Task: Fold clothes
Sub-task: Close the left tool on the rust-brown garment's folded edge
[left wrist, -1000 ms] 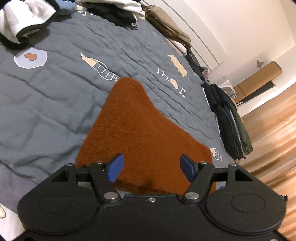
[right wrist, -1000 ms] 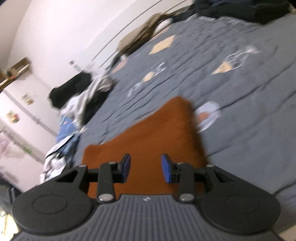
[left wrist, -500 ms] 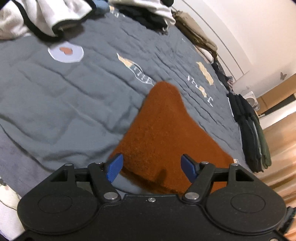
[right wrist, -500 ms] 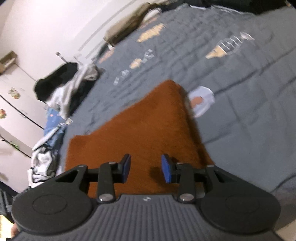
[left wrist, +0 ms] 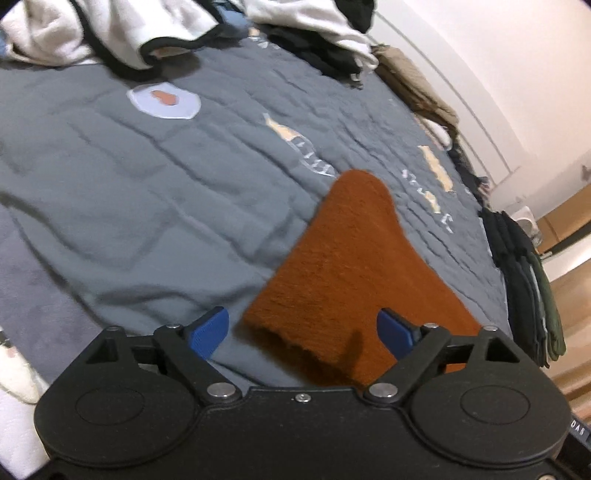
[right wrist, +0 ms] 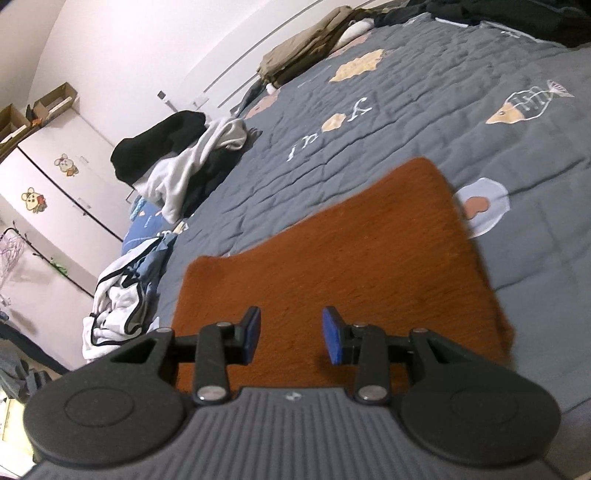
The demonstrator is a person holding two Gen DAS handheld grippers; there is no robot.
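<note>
A folded rust-brown fuzzy garment (left wrist: 354, 266) lies flat on the grey quilted bedspread (left wrist: 147, 184). In the left wrist view my left gripper (left wrist: 301, 330) hovers over the garment's near corner, blue pads wide apart, nothing between them. In the right wrist view the same garment (right wrist: 332, 258) spreads ahead, and my right gripper (right wrist: 291, 339) stands open above its near edge with a narrower gap and nothing held. Whether either gripper touches the cloth is unclear.
Loose white and black clothes (left wrist: 110, 33) are heaped at the far edge. A stack of folded dark garments (left wrist: 521, 280) sits at the bed's right edge, by the wooden floor. In the right view a clothes pile (right wrist: 184, 162) and blue-white laundry (right wrist: 129, 280) lie left; tan clothes (right wrist: 303, 59) lie by the wall.
The left gripper has shifted left, so the brown garment now sits right of centre and its pads stand wider. The right gripper's view has steadied over the garment; the cloth itself has not moved.
</note>
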